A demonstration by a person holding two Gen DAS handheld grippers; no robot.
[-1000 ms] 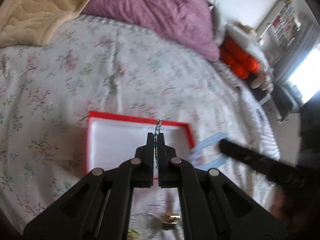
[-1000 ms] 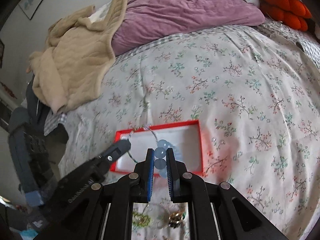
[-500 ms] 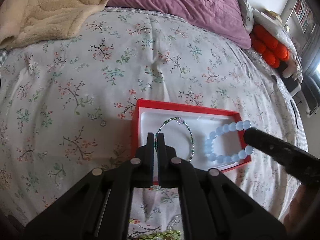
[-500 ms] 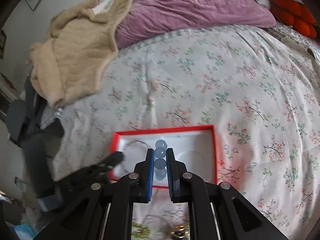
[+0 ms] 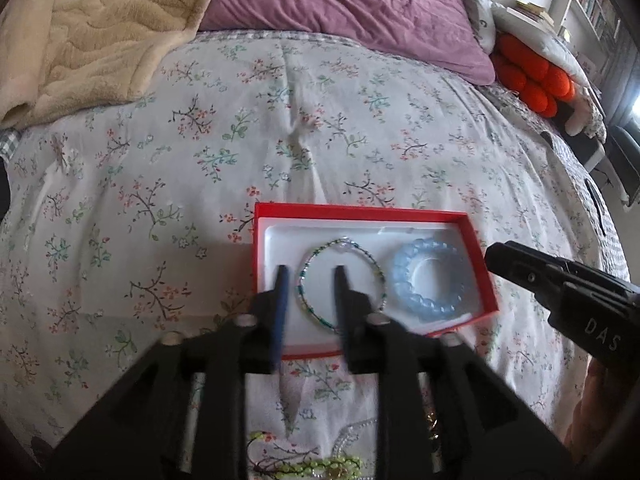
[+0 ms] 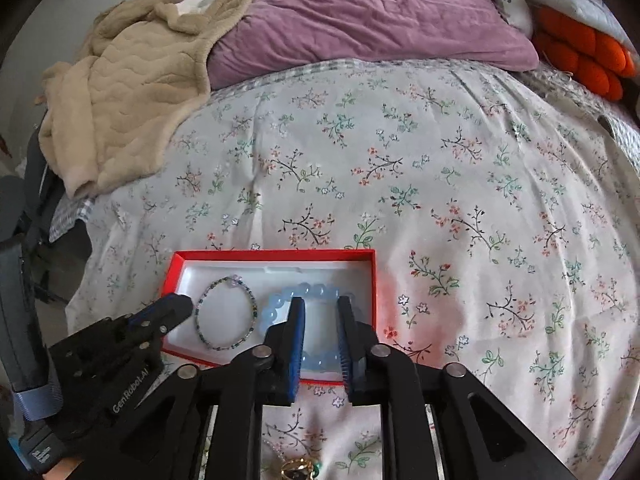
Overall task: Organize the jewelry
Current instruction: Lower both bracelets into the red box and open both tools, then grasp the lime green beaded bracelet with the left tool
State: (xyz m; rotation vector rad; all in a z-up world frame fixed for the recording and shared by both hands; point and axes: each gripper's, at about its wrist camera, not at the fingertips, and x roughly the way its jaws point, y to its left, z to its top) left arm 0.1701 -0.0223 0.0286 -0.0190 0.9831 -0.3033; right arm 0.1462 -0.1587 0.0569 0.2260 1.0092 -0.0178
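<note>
A red box [image 5: 360, 213] with a white inside lies on the flowered bedspread. Two bracelets lie flat in it: a thin green-beaded bracelet [image 5: 345, 243] on the left and a pale blue bead bracelet [image 5: 400, 276] on the right. My left gripper [image 5: 311, 269] hovers over the thin bracelet, its jaws opening, with the bracelet's left arc between them and no pad touching it. In the right wrist view, my right gripper [image 6: 320, 300] stands over the blue bracelet [image 6: 316, 290], its jaws opening too and the beads loose beneath them. The left gripper [image 6: 184, 306] shows there beside the thin bracelet [image 6: 252, 300].
A beige blanket [image 6: 120, 92] and a purple pillow [image 6: 360, 20] lie at the head of the bed, with orange cushions [image 5: 532, 80] to the right. Loose jewelry lies near me on the bedspread: a green bead strand [image 5: 320, 466] and a gold piece [image 6: 298, 468].
Both grippers were shut on their bracelets over the box. Their jaws have since parted, and the thin bracelet and the blue one now lie flat inside it.
</note>
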